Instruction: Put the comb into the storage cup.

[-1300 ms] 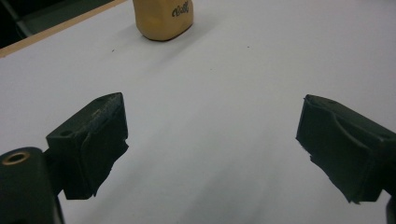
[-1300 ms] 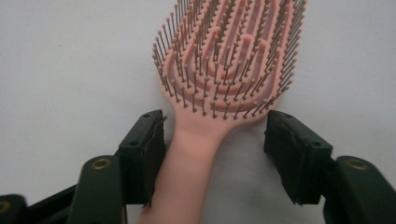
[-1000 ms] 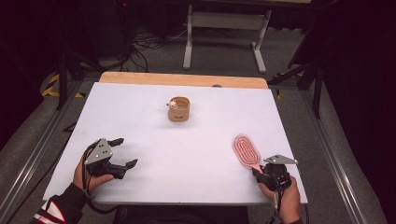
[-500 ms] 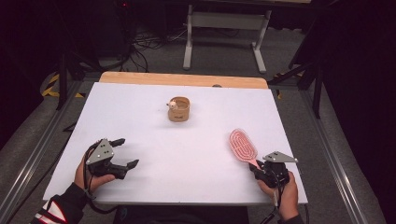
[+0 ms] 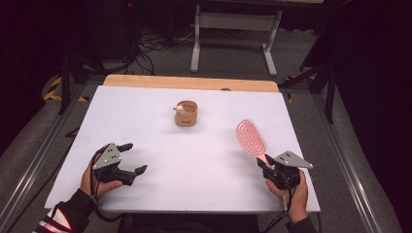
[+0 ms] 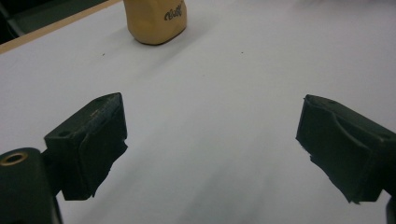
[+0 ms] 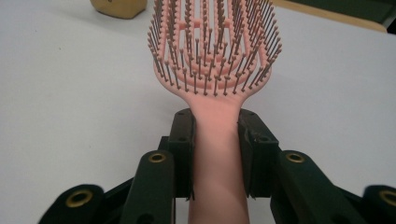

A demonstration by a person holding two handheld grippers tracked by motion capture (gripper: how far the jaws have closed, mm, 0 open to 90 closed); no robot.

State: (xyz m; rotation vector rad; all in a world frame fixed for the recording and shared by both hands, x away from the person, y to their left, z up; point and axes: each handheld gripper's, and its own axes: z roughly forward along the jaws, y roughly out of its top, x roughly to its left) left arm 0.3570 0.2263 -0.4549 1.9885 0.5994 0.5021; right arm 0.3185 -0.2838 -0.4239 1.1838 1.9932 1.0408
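Pink hairbrush (image 7: 215, 60) handle clamped between right gripper (image 7: 217, 140) jaws; left gripper (image 6: 212, 135) jaws spread, empty.

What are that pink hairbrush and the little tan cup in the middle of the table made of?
The pink vented hairbrush looks like moulded plastic with a matt, even finish: one uniform colour, open slots, thin stiff bristles tipped with small balls. The small tan round cup has soft, rounded walls and a dull surface with printed lettering in the left gripper view; it might be silicone, wood or bamboo, but I can't tell.
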